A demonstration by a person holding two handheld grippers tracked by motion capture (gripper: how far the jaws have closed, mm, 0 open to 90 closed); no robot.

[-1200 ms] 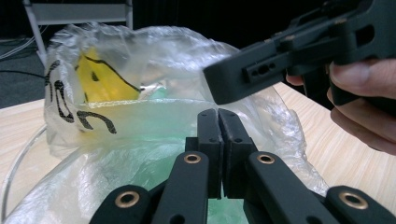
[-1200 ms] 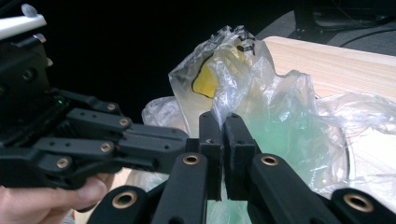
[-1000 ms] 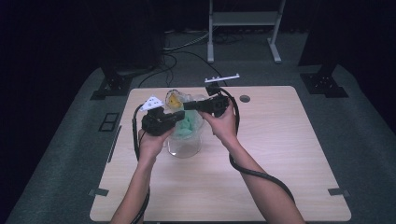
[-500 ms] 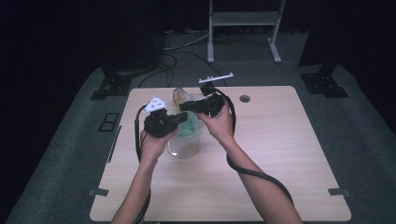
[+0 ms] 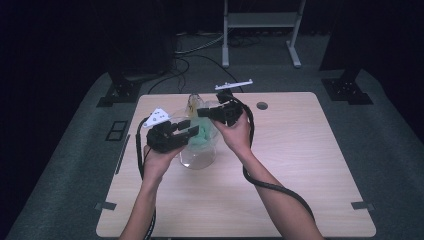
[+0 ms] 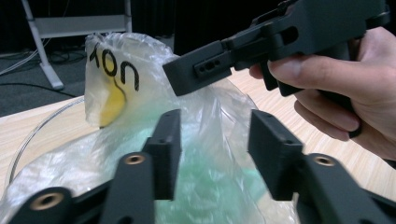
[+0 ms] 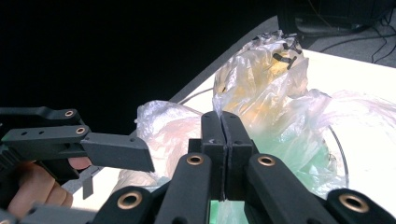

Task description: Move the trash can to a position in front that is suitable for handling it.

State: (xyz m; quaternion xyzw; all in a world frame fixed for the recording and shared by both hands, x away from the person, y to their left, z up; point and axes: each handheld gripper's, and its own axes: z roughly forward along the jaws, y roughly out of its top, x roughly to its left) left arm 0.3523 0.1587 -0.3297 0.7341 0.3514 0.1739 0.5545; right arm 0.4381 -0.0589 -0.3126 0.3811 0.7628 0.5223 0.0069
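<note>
On the pale wooden counter [image 5: 300,190], a crumpled clear plastic bag [image 5: 200,137] in a glass bowl is pinched by the right hand-held gripper [image 7: 222,135], while the left hand-held gripper [image 6: 212,149] is held wide beside it; the film could be torn if tugged.

Dim surrounds — table glare, fg blur

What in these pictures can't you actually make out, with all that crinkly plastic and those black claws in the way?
- What is inside the plastic bag: green and yellow show through in the left gripper view, but the cloudy film blurs them.
- The black writing on the bag: creased and partly cut off.
- The glass bowl bottom: in the high view the bag covers it.
- The small dark round thing: too small in the high view.
</note>
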